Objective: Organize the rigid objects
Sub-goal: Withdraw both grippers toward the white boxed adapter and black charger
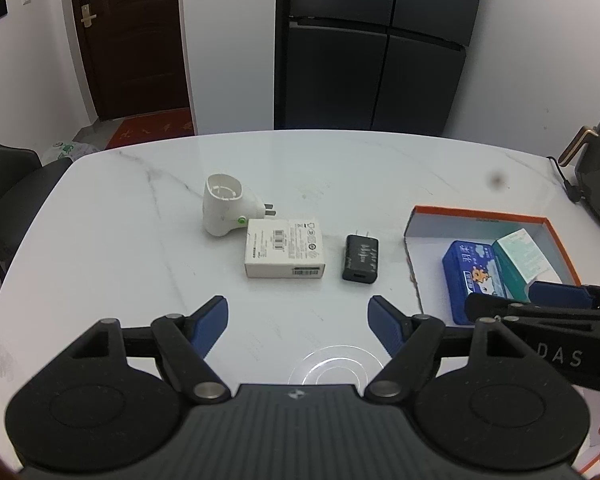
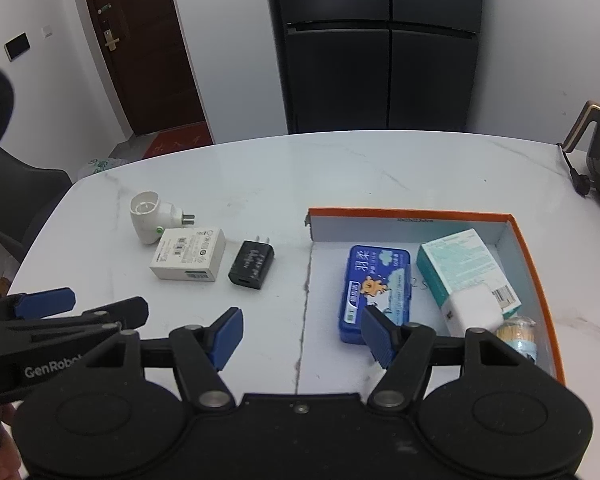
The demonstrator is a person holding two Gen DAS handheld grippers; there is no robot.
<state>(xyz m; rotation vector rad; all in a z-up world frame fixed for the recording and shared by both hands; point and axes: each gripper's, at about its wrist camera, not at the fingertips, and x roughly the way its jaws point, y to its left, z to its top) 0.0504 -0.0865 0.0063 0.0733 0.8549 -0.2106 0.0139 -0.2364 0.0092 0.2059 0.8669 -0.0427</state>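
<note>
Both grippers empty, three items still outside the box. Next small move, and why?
Probably ease the left gripper forward onto the black charger: its jaws are open and empty, the charger lies just ahead on the table, nearest the orange box.

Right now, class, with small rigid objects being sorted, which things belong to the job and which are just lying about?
Job: orange-rimmed cardboard box; blue tin; teal carton; white plug adapter; white labelled box; black charger.

Lying about: dark appliance with cord; black fridge; grey chair.
</note>
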